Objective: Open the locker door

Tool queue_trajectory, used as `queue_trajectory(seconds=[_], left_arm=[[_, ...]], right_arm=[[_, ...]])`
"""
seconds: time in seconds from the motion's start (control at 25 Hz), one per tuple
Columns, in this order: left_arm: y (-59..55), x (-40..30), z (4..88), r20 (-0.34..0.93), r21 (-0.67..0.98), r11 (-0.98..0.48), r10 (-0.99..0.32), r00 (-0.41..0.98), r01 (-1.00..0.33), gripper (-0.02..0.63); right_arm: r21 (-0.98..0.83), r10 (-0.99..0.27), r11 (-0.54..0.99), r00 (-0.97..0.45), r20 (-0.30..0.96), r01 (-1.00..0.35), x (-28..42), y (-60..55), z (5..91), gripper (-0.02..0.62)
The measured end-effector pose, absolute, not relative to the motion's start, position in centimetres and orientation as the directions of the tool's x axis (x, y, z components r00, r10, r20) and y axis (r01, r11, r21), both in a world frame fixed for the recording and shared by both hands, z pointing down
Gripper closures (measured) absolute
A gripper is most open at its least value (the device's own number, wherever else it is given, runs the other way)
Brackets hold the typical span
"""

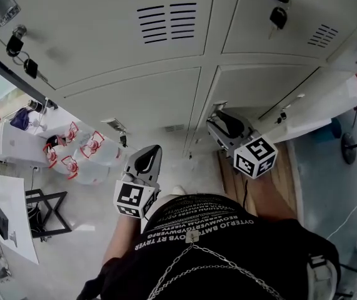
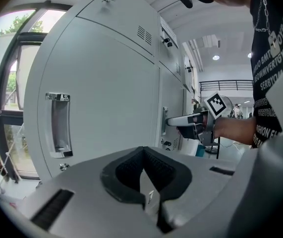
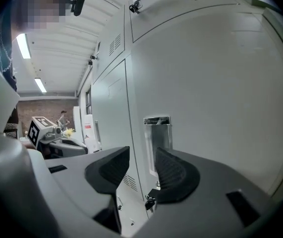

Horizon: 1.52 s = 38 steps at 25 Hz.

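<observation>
The locker door (image 3: 215,108) is shut, straight ahead of the right gripper (image 3: 142,158). Its recessed metal handle (image 3: 157,135) shows just beyond the gap between the jaws and is not yet touched. Those jaws stand wide apart with nothing in them. The sound move, I judge, is to slip one jaw into the recess, close on the handle's lip, then pull along the door's swing. A key (image 3: 149,202) hangs below the handle and is best kept clear of. The left gripper (image 2: 143,155), jaws together and empty, hangs before the neighbouring door (image 2: 101,93).

Left gripper (image 1: 148,158) jaws together, right gripper (image 1: 223,122) jaws apart.
</observation>
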<state>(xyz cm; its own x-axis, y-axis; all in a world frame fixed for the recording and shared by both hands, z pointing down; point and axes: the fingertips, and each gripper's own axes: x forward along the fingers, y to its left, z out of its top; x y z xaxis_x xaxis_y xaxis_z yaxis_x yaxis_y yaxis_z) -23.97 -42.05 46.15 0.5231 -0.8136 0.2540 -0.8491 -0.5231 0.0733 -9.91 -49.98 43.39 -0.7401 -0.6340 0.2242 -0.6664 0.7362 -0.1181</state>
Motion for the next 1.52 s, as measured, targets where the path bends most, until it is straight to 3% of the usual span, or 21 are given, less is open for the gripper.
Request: queue_trajectory(seconds=[0.72, 1.04, 1.52], left_arm=[[-41.5, -24.5, 47.0, 0.267, 0.087, -0.558, -0.785, 0.559, -0.825, 0.606], [-38.8, -20.7, 46.6, 0.269, 0.076, -0.588, -0.766, 0.584, -0.805, 0.606], [-34.0, -12.6, 45.4, 0.254, 0.084, -0.637, -0.730, 0.634, -0.766, 0.606]], right_arm=[[-0.112, -0.652, 0.704, -0.700, 0.291, -0.702, -11.1, -50.1, 43.5, 0.434], [-0.125, -0.645, 0.711, -0.713, 0.274, -0.692, -8.6, -46.1, 43.6, 0.491], [-0.136, -0.606, 0.749, -0.754, 0.255, -0.648, -2.7, -39.1, 43.5, 0.479]])
